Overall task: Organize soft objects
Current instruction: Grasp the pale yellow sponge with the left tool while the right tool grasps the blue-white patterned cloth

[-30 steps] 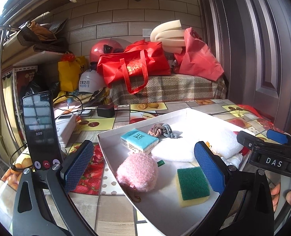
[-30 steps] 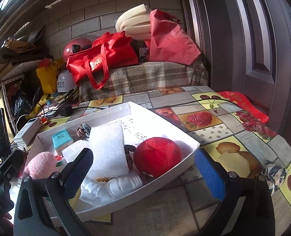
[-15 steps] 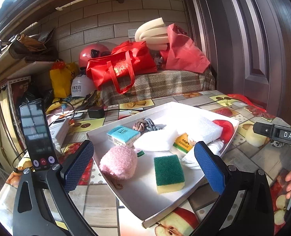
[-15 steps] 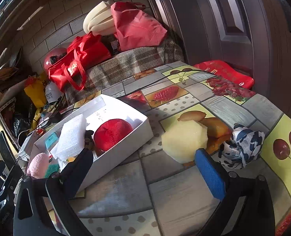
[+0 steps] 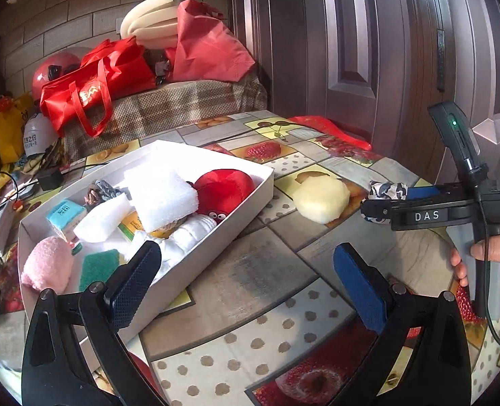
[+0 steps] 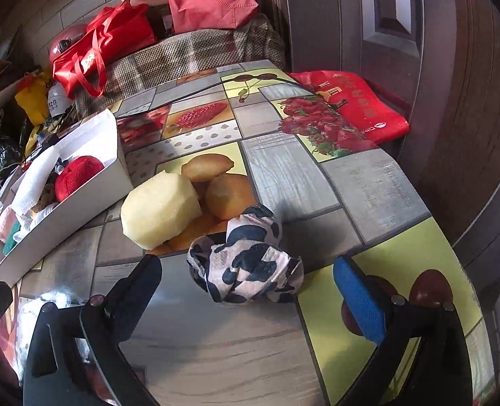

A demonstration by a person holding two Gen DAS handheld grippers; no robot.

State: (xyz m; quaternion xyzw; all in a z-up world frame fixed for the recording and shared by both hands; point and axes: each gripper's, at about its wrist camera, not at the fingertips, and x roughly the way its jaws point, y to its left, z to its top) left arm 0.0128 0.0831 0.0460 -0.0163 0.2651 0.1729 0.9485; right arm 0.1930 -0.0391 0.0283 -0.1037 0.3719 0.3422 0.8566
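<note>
Right gripper [image 6: 246,291] gapes wide around one cow-print cloth [image 6: 246,267]; left gripper [image 5: 246,280] also spread (nothing held). One yellow sponge [image 6: 160,209] beside white box [image 6: 80,199].

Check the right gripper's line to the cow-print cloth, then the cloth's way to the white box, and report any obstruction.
Nothing visible lies between the open right gripper and the cow-print cloth. Toward the white box, the pale yellow sponge sits on the table between them, so lift the cloth over or around it.
</note>
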